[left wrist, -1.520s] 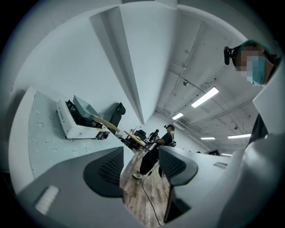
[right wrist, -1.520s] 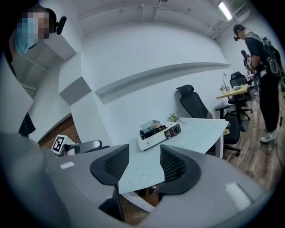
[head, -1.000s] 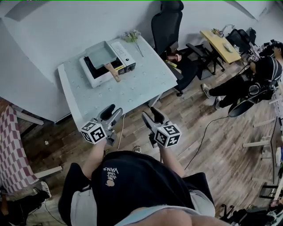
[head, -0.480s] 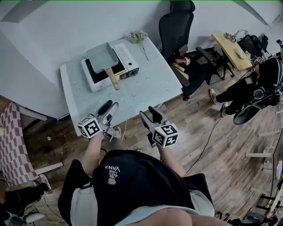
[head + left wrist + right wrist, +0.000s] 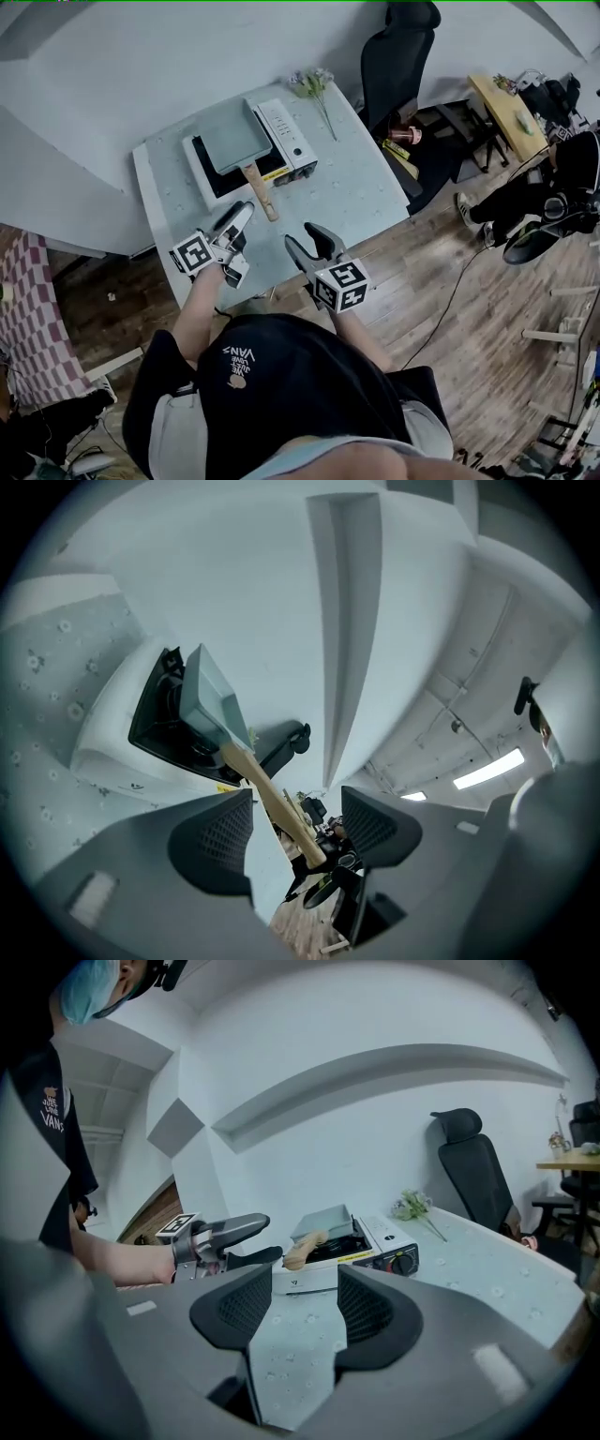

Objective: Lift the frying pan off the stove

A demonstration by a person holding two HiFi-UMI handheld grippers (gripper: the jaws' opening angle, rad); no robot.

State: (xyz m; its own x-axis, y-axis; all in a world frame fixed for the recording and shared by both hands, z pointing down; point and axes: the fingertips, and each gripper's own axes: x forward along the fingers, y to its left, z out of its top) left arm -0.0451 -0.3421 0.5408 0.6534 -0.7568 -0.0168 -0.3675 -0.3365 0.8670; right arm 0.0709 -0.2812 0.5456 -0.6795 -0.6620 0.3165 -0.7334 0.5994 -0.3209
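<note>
Our left claw (image 5: 238, 225) is opening wide, the handle (image 5: 272, 799) of the frying pan (image 5: 230, 136) just ahead of its jaws, untouched; our right claw (image 5: 307, 242) hangs wide and empty over the tabletop (image 5: 356, 187).

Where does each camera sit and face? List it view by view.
Head view: on the person's head, facing down at the table; shows the torso, left gripper, right gripper.
Left gripper view: on the left gripper, facing the frying pan; its opening jaws frame the wooden handle, untouched.
Right gripper view: on the right gripper, facing the stove; shows its open jaws and the left forearm.
All share the frying pan.
</note>
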